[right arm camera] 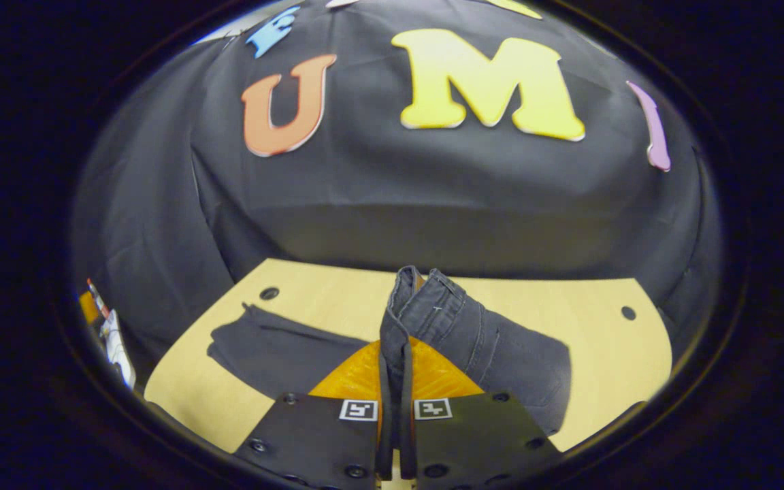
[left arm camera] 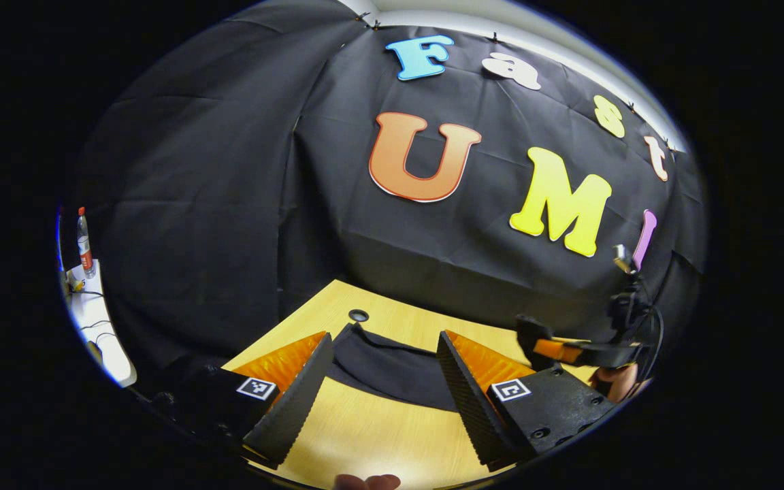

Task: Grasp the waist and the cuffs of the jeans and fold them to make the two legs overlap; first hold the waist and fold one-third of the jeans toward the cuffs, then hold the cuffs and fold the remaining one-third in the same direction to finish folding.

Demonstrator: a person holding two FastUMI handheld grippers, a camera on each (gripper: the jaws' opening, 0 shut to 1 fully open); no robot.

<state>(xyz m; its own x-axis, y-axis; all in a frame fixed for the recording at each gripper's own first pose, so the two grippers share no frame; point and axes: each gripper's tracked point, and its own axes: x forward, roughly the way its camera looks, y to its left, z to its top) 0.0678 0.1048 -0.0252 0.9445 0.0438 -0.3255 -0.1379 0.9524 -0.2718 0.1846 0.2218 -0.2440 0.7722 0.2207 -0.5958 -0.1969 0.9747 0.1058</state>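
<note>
Jeans dark grey-black denim, stitching same tone. Table light yellow wood grain with 2 black round holes. Bottle clear, red cap and label. Side shelf white.

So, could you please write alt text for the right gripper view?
The right gripper is shut on the waistband of dark jeans, lifting it off a light wooden table. One cuff end lies flat to the left.
</note>
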